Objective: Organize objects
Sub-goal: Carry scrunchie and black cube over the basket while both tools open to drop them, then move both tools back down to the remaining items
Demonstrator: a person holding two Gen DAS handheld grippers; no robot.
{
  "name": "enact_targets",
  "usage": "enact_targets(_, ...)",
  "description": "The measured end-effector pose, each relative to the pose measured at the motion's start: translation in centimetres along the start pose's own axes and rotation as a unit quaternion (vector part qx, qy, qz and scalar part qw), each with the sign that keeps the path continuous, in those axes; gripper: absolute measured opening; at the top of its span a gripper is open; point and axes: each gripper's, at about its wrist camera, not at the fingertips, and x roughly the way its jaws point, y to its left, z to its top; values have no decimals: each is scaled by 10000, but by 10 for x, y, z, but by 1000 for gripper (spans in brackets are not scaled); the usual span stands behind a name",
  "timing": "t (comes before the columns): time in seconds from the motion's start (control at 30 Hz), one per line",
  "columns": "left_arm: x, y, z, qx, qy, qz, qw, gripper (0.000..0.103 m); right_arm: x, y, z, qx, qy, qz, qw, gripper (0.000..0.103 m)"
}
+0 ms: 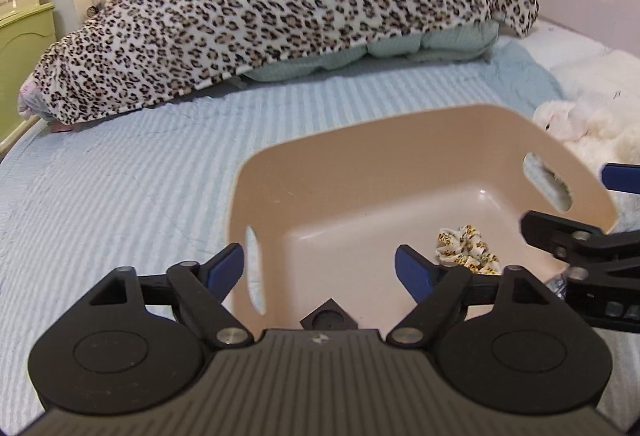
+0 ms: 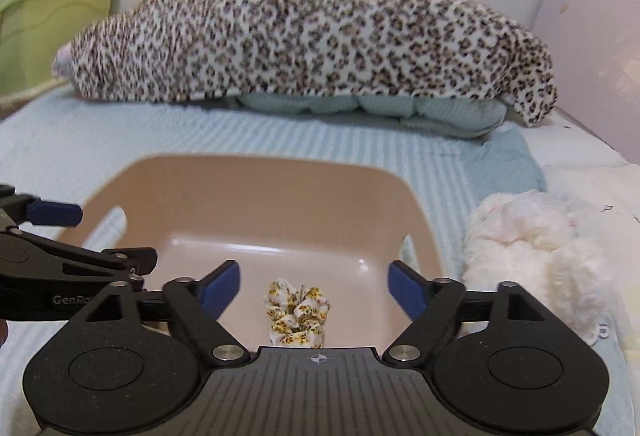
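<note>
Directly ahead of the right gripper (image 2: 314,286), at 12 o'clock and just past its blue fingertips (image 2: 222,286), a floral scrunchie (image 2: 297,312) is seen lying on the floor of the beige plastic basket (image 2: 256,175). Both jaws of that gripper are spread wide and nothing is held between them; the scrunchie sits centred in the gap, slightly nearer the left pad. No clear long axis is offered by the crumpled ring, so little wrist turn would seem to be needed for a grasp.

From the left gripper (image 1: 320,268), whose jaws are likewise released and empty, the scrunchie (image 1: 468,248) is found at about 2 o'clock, beyond its right pad. The right gripper (image 1: 580,236) is seen entering at 3 o'clock, above the basket's near corner. The right hand is therefore judged the nearer and better aligned.

Outside the basket (image 1: 360,123), a white plush toy (image 2: 536,252) lies at 2 o'clock on the striped blue bedspread (image 2: 120,139), just beside the basket's right wall. It is judged to be a likely thing to be gathered. Farther back, at 12 o'clock, a leopard-print blanket (image 2: 312,35) is draped over a pale green quilt (image 2: 400,107).
</note>
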Motion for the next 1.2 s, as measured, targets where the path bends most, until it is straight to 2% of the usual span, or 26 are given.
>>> enact_targets(0.2, -25, 8, -11, -45, -52, -38, 10000, 91, -41, -7, -4, 104, -156, 6, 9998, 101)
enact_targets(0.43, -35, 12, -42, -36, 203, -148, 9997, 91, -58, -10, -33, 177, 100, 4, 9998, 102)
enact_targets(0.87, -7, 10, -106, 101, 886, -357, 9954, 91, -38, -7, -101, 206, 916, 54, 9956, 102)
enact_targets(1.2, 6, 6, -127, 207, 982, -745, 9922, 91, -15, -17, -124, 401, 1271, -22, 9911, 102)
